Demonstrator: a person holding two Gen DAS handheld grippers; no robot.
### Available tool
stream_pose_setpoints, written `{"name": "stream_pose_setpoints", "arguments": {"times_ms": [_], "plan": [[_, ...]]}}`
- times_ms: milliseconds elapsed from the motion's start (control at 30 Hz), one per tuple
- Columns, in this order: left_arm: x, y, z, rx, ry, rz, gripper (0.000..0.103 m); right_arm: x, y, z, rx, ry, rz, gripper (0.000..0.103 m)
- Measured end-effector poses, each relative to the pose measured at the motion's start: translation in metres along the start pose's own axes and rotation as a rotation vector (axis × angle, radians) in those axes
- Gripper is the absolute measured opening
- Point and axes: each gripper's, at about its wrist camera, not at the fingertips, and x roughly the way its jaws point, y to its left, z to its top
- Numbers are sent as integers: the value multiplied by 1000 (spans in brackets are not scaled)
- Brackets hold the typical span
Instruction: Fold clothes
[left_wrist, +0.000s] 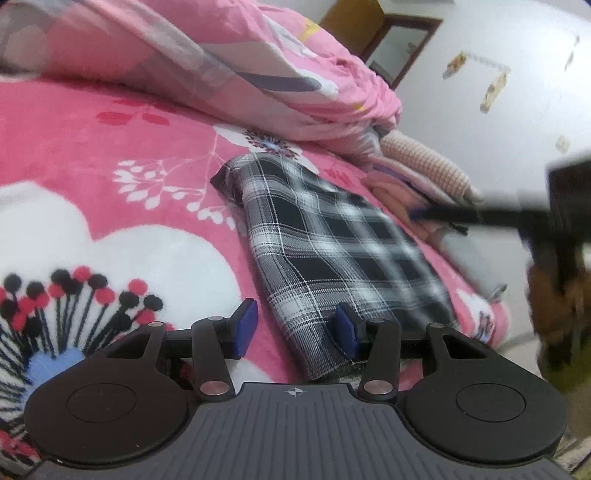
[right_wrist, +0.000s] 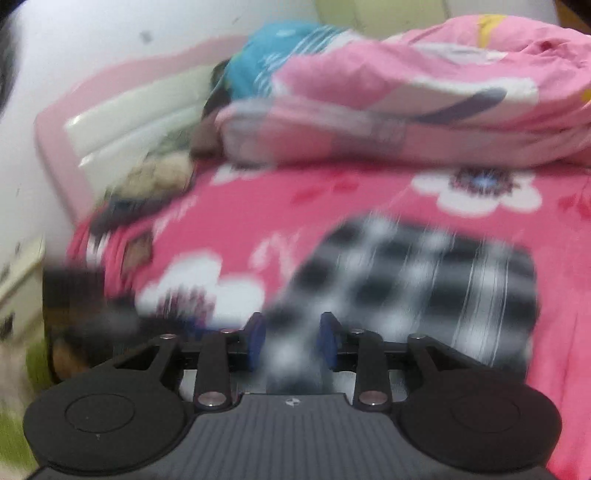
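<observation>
Folded plaid garment (left_wrist: 332, 251) on pink floral bed blanket (left_wrist: 110, 155), near the blanket's right-hand edge in the left wrist view.

Long axis running away from left gripper (left_wrist: 295, 325) toward piled bedding (left_wrist: 258, 74); near corner lying between its parted blue pads, unpinched. Right gripper (right_wrist: 291, 341) likewise parted, plaid directly ahead of and between its pads, contact unclear through blur; empty by best reading. Both grippers at the garment's near end; left judged better placed for the near corner.

White wall (left_wrist: 480, 147); pink headboard (right_wrist: 62, 147); wooden-framed mirror (left_wrist: 400, 46).
</observation>
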Motion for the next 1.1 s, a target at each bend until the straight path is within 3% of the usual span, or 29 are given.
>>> {"name": "stream_pose_setpoints", "arguments": {"times_ms": [67, 167, 333, 500, 667, 800, 867, 1000, 1100], "plan": [[0, 4, -5, 2, -20, -41, 36, 21, 0, 37, 6, 23, -19, 46], [1, 12, -14, -11, -62, -101, 34, 69, 2, 84, -33, 126, -82, 61], [-1, 27, -23, -33, -124, -179, 31, 169, 16, 120, -169, 358, -195, 75], [-1, 31, -23, -34, -141, -227, 31, 244, 37, 109, -400, 649, -301, 95], [-2, 35, -23, -69, -152, -288, 31, 282, 48, 87, -637, 885, -419, 98], [-3, 33, -24, -65, -158, -306, 31, 285, 39, 88, -697, 921, -538, 99], [-6, 35, -24, -78, -160, -323, 31, 286, 33, 94, -655, 924, -565, 99], [-4, 34, -24, -87, -162, -345, 31, 286, 32, 93, -636, 926, -585, 99], [-2, 33, -25, -89, -163, -356, 31, 293, 37, 86, -625, 965, -546, 99]]}}
